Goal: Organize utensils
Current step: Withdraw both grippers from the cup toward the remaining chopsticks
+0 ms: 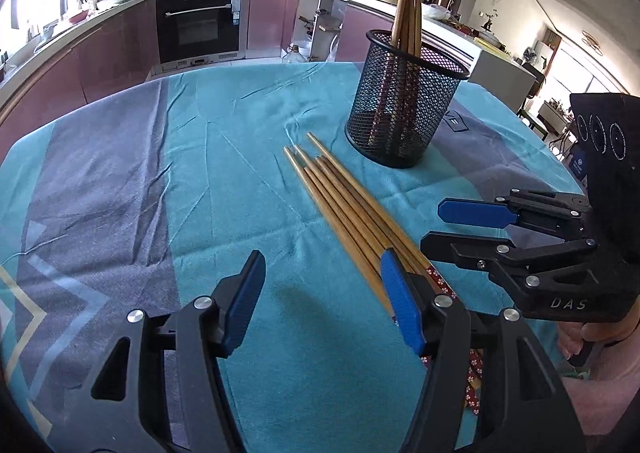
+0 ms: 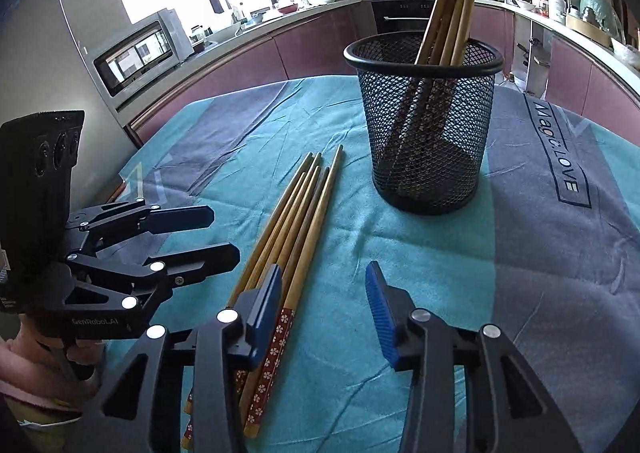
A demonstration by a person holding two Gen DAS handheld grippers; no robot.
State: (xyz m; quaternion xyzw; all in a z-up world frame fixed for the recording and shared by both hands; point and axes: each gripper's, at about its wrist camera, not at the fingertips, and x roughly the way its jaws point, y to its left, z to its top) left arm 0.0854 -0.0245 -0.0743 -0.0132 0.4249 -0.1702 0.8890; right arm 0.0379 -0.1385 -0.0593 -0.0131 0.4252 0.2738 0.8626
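A bundle of loose chopsticks (image 2: pixel 288 229) lay on the tabletop (image 2: pixel 440 273), just left of and nearer than a mesh holder (image 2: pixel 424 125). More chopsticks (image 2: pixel 452 1) stood inside it, leaning. Kitchen counters (image 2: pixel 280 19) ran behind the tabletop.

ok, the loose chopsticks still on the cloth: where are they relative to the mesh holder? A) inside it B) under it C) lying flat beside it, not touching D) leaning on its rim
C: the loose chopsticks lie flat in a bundle on the teal cloth, apart from the upright mesh holder, which already holds several others.
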